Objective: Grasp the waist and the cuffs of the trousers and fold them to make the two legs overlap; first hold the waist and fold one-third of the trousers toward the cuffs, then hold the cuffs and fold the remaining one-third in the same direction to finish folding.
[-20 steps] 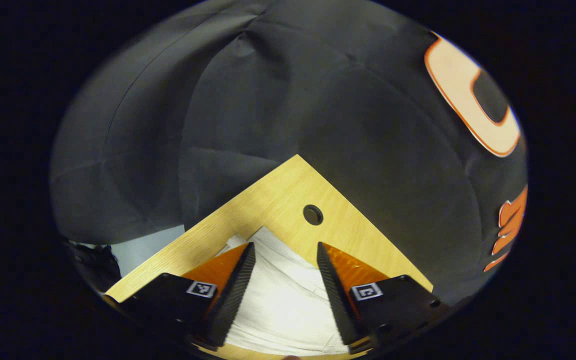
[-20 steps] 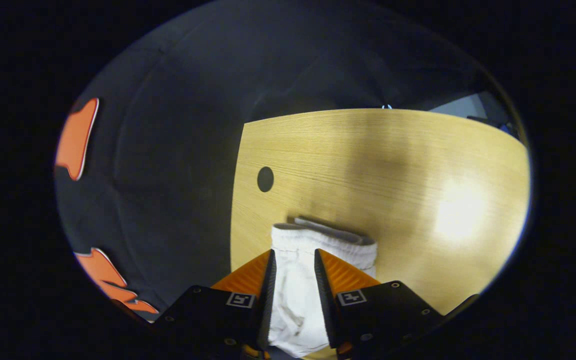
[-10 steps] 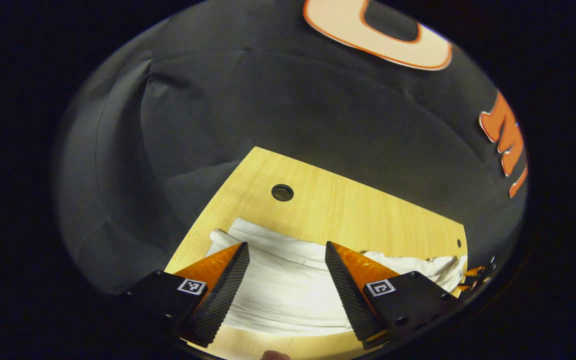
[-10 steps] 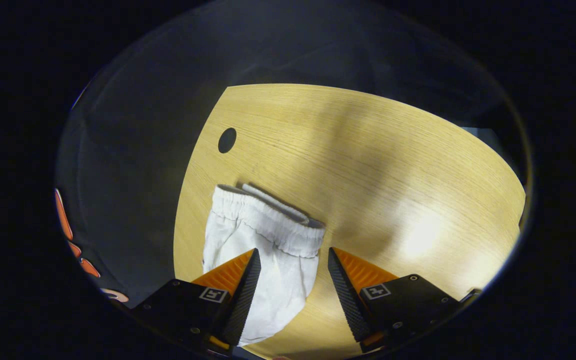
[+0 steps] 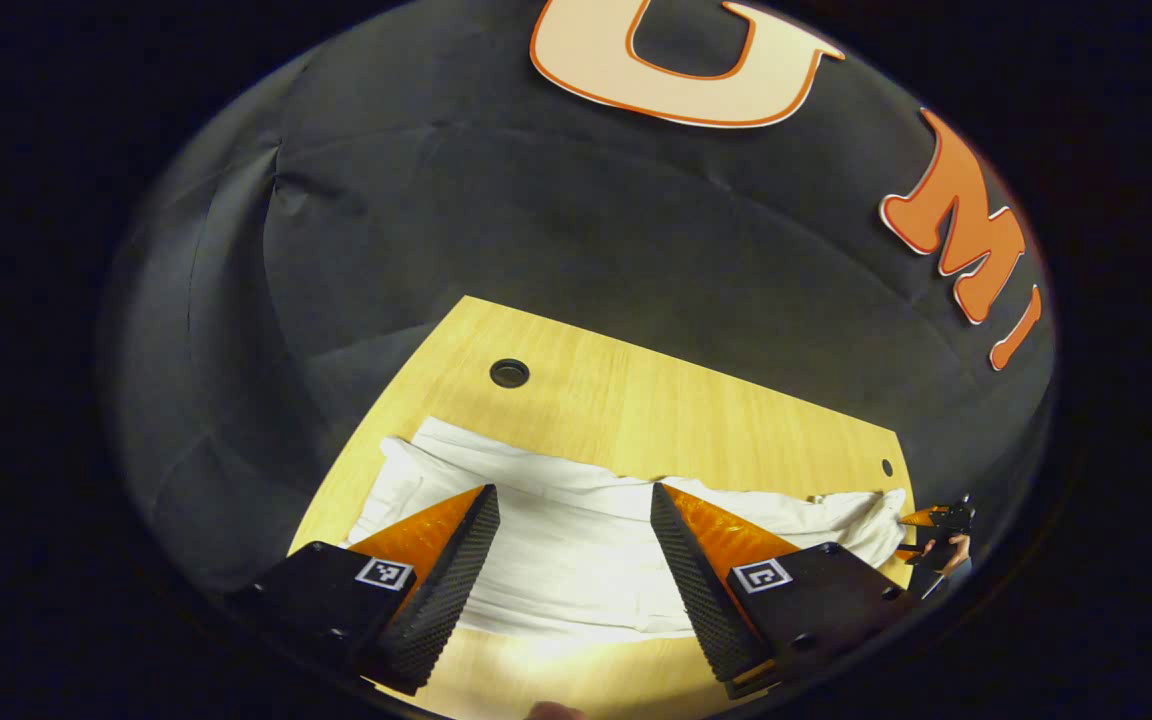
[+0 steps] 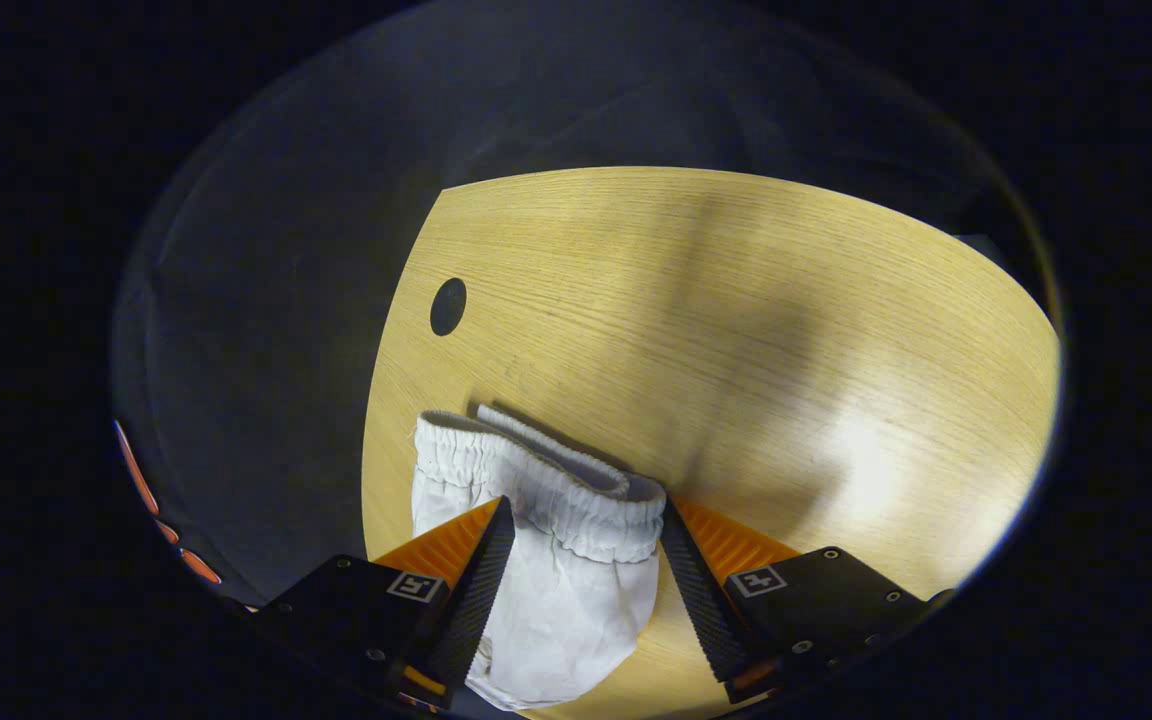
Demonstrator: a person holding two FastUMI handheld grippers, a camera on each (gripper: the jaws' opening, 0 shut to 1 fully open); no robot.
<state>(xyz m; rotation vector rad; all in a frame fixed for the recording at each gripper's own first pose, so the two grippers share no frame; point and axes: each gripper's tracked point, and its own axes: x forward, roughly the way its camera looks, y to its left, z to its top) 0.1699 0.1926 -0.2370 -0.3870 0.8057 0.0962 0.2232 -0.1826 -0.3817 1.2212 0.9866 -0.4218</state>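
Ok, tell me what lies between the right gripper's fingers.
In the right gripper view, the trousers' elastic waist lies between the open fingers of the right gripper, on the table.

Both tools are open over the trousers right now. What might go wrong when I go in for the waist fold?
1. The waistband shows two offset layers; the right tool may pinch only the top one, leaving the legs misaligned.
2. The trousers look wrinkled under the left tool, so creases could get folded in.
3. The waistband lies near the table edge and could slide off.
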